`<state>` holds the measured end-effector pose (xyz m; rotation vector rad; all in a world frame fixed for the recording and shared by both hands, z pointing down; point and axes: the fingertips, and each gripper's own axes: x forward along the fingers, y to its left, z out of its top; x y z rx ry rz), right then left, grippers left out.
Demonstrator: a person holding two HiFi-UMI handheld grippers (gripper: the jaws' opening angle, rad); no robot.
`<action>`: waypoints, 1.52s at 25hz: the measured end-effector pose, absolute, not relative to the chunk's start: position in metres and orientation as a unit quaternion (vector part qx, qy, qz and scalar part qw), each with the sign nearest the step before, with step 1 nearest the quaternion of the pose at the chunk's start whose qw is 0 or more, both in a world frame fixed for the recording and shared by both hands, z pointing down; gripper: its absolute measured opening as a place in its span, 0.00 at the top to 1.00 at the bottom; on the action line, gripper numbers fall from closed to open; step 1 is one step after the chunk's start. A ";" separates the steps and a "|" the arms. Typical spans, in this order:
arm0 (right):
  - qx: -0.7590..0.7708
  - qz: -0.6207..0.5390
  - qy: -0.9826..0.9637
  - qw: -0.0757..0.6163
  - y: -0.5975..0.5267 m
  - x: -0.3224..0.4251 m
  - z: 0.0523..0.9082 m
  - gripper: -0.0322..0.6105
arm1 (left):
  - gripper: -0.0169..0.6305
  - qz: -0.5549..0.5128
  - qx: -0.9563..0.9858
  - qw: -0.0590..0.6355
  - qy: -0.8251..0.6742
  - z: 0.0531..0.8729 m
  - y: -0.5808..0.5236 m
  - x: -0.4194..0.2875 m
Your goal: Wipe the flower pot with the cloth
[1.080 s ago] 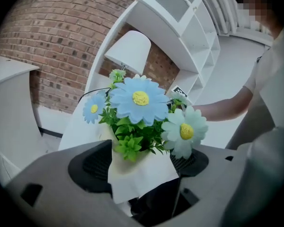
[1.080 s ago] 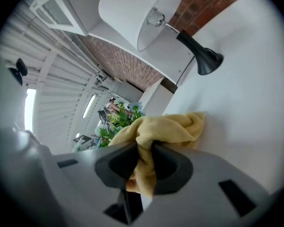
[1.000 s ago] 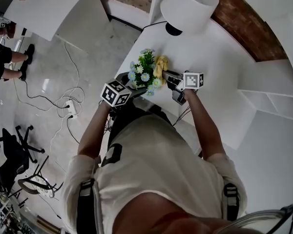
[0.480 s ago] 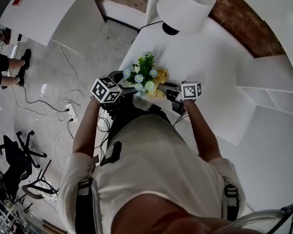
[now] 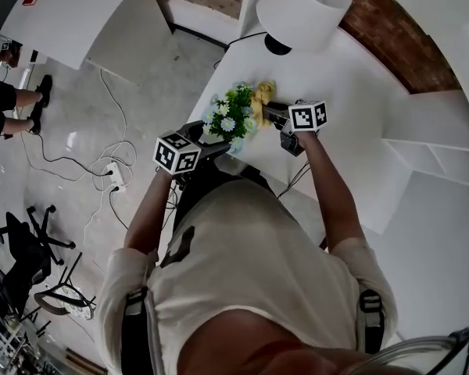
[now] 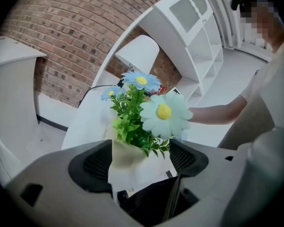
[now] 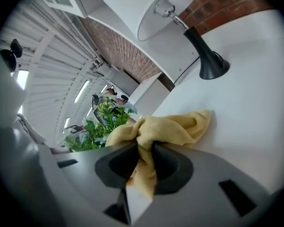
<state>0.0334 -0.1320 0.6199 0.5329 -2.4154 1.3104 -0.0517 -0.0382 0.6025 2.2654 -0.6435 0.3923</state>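
A pale flower pot (image 6: 125, 157) with green leaves, blue flowers (image 6: 141, 81) and a white daisy is clamped between the jaws of my left gripper (image 6: 139, 159). In the head view the plant (image 5: 233, 116) stands at the white table's near-left corner and hides the pot, with the left gripper (image 5: 217, 143) below it. My right gripper (image 7: 143, 159) is shut on a bunched yellow cloth (image 7: 165, 129). That cloth (image 5: 260, 96) sits against the plant's far right side, just ahead of the right gripper (image 5: 270, 112).
A white lamp (image 5: 301, 10) with a black base (image 7: 210, 63) stands at the back of the table (image 5: 352, 92). White shelving (image 5: 438, 155) is to the right. Cables (image 5: 102, 162) and an office chair (image 5: 23, 241) are on the floor at left, near a standing person (image 5: 8, 100).
My right gripper carried the cloth from the plant's near right side up to its far right side. The left gripper with the plant shifted slightly.
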 end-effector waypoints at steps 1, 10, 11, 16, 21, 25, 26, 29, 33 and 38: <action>0.183 0.466 -0.848 0.175 -0.125 0.032 0.624 0.82 | 0.41 0.154 0.882 0.367 -0.251 0.603 -0.039 -0.052; 0.098 0.529 -0.822 0.188 -0.039 0.016 0.639 0.82 | 0.41 0.194 0.895 0.349 -0.197 0.607 -0.051 -0.069; 0.087 0.528 -0.821 0.197 -0.028 0.013 0.641 0.82 | 0.41 0.205 0.897 0.344 -0.186 0.607 -0.054 -0.068; 0.094 0.549 -0.813 0.171 -0.023 0.023 0.639 0.82 | 0.41 0.230 0.901 0.323 -0.176 0.601 -0.060 -0.068; 0.166 0.525 -0.828 0.109 -0.082 0.052 0.613 0.81 | 0.41 0.212 0.887 0.347 -0.220 0.601 -0.049 -0.089; 0.214 0.539 -0.814 0.035 -0.119 0.053 0.596 0.82 | 0.41 0.185 0.880 0.363 -0.242 0.602 -0.038 -0.089; 0.214 0.540 -0.813 0.039 -0.118 0.047 0.599 0.82 | 0.41 0.180 0.881 0.366 -0.241 0.601 -0.036 -0.087; 0.202 0.537 -0.814 0.089 -0.099 0.029 0.615 0.82 | 0.41 0.189 0.885 0.358 -0.229 0.600 -0.033 -0.077; 0.184 0.566 -0.799 0.088 -0.075 0.018 0.624 0.83 | 0.41 0.214 0.889 0.334 -0.226 0.603 -0.039 -0.073; 0.144 0.575 -0.798 0.104 -0.032 0.012 0.630 0.84 | 0.41 0.251 0.899 0.301 -0.194 0.607 -0.041 -0.069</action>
